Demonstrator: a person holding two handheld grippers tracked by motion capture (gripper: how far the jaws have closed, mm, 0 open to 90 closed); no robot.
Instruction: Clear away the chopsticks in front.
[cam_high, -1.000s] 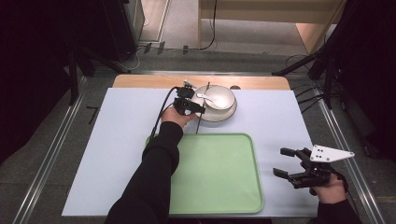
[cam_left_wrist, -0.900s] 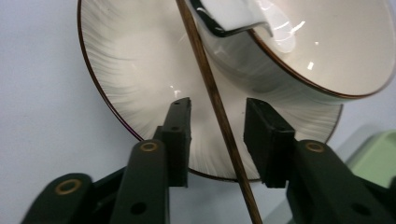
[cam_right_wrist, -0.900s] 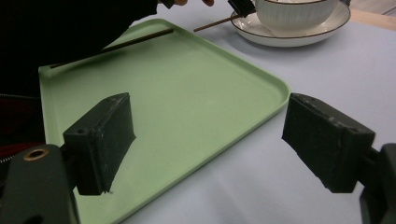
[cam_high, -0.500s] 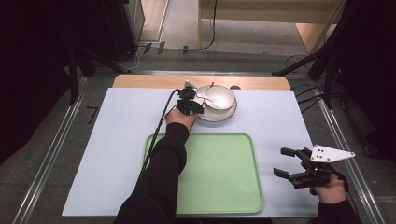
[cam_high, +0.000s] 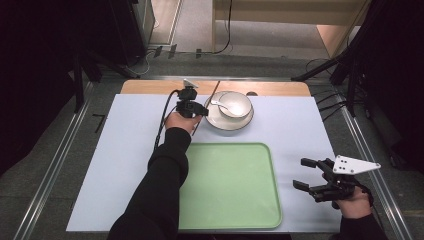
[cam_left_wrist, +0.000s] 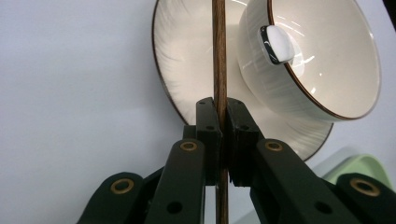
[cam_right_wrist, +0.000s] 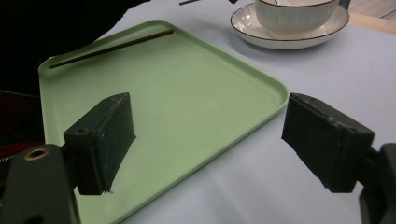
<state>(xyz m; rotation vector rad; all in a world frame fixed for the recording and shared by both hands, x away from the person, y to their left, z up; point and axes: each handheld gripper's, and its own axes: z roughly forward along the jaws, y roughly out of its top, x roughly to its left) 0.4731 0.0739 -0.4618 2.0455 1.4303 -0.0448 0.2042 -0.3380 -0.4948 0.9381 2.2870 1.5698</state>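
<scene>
My left gripper (cam_high: 199, 111) is shut on a thin brown chopstick (cam_high: 214, 90) just left of a white plate (cam_high: 220, 122). In the left gripper view the jaws (cam_left_wrist: 223, 114) pinch the chopstick (cam_left_wrist: 219, 51), which runs straight up across the plate (cam_left_wrist: 182, 65). A white bowl (cam_high: 237, 102) stands on the plate with a white spoon (cam_high: 216, 103) in it. My right gripper (cam_high: 306, 174) is open with nothing between its fingers, over the table right of the green tray (cam_high: 235, 200). A second chopstick (cam_right_wrist: 112, 48) lies on the tray's far side.
The pale blue mat (cam_high: 125, 150) covers the table, with a wooden strip (cam_high: 280, 89) along its far edge. The person's left sleeve (cam_high: 160, 190) crosses the tray's left side. Metal rails (cam_high: 55, 165) run along both sides.
The left hand has shifted slightly away and up beside the plate, with the chopstick now standing out between its jaws. The right gripper has stayed put.
</scene>
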